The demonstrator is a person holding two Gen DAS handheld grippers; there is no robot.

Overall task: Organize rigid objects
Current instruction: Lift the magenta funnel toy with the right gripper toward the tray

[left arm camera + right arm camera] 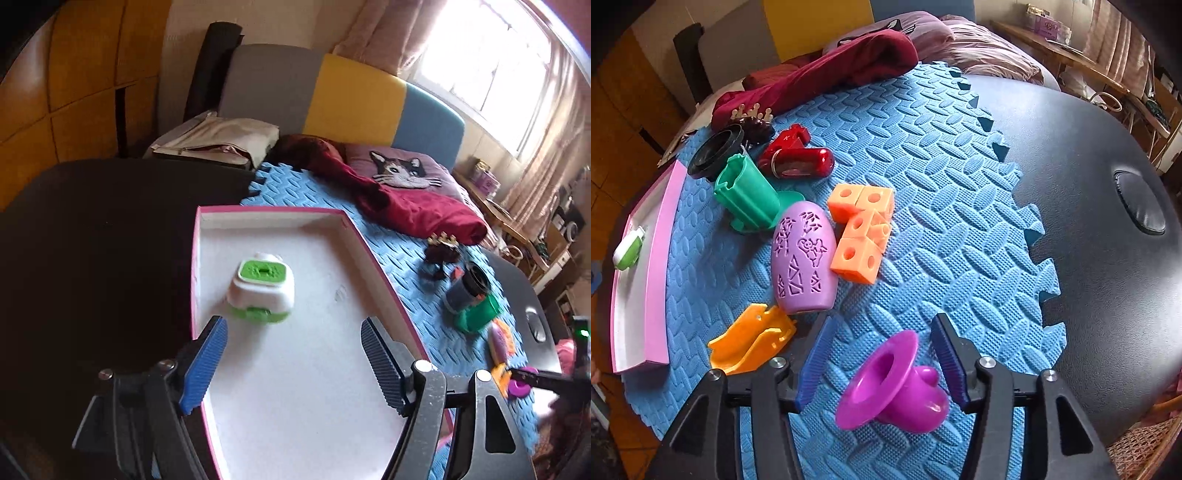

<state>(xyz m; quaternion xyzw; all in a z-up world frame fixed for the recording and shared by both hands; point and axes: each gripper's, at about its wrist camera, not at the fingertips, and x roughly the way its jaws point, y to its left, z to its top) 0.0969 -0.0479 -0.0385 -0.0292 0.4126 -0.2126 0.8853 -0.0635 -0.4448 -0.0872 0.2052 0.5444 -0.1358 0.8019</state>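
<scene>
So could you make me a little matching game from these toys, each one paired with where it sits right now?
Things:
1. green-and-white toy
2. purple funnel-shaped piece
3. orange cube cluster
4. red toy

Places:
A. between the open right gripper's fingers
B. inside the pink-rimmed tray
C. on the blue mat, far side, by the black ring
D. on the mat beside the lilac oval piece

Pairs: 1-B, 2-A, 3-D, 4-C

Blue woven-textured mat (942, 229); pink-rimmed white tray (295, 354); green-and-white box (263, 290); purple funnel (892, 384); orange blocks (862, 232).
</scene>
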